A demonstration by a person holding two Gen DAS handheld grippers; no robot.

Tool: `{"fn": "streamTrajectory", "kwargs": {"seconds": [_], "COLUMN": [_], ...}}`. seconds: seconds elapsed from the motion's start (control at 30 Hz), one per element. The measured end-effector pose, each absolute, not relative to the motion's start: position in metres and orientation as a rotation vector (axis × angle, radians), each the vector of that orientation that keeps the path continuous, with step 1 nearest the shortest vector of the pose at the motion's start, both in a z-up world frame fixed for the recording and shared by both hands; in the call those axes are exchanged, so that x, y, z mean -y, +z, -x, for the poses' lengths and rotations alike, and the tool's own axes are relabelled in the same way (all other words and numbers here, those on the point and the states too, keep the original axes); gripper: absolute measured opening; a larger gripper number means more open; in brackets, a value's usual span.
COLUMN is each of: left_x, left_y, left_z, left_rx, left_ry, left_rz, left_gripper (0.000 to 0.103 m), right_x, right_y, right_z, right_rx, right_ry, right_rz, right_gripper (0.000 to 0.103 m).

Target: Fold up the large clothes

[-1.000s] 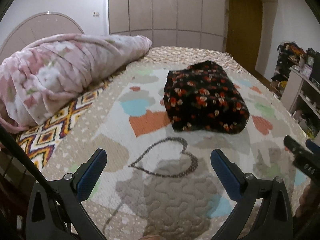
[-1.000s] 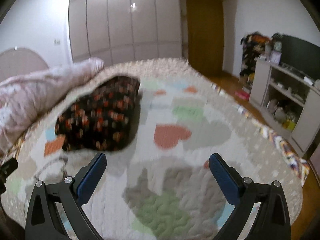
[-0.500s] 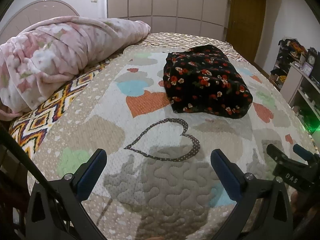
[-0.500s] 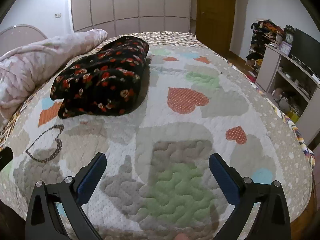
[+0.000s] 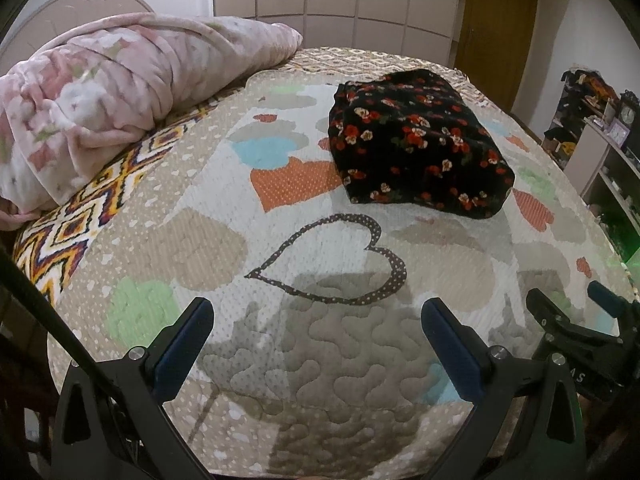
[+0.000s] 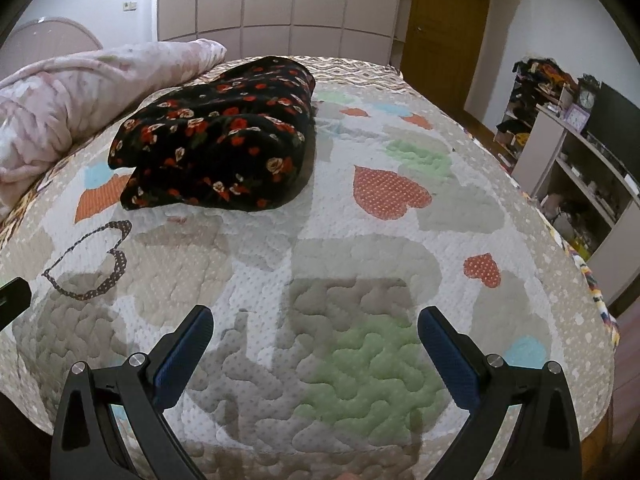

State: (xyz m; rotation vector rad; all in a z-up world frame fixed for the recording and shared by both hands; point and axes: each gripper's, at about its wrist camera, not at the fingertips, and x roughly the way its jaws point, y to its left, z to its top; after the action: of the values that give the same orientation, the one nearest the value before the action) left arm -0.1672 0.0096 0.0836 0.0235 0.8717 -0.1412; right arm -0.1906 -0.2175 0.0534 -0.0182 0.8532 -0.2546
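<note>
garment (image 5: 416,148) on bed (image 5: 320,360), blanket (image 5: 112,92) left

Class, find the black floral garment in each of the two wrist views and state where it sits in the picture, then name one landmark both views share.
Left wrist view: the black floral garment lies folded on the quilt, upper right of centre.
Right wrist view: the black floral garment lies upper left of centre.
Shared landmark: the dotted heart outline stitched on the quilt, just in front of the garment in both.
</note>
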Motion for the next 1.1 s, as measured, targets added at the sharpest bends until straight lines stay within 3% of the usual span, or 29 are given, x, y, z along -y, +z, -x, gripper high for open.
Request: {"fn": "streamTrajectory", "kwargs": {"seconds": [1.1], "left_x": [-0.013], "left_y": [0.071], "left_z": [0.167], "left_rx": [-0.917], "left_ry": [-0.131], "left_rz": [-0.013], "left_gripper": [0.103], "right_x": [0.198], "right_y": [0.043], "right_z": [0.189], "right_rx": [-0.895], "right_ry": [-0.256], "right_rz": [0.067], "right_gripper": [0.103]}}
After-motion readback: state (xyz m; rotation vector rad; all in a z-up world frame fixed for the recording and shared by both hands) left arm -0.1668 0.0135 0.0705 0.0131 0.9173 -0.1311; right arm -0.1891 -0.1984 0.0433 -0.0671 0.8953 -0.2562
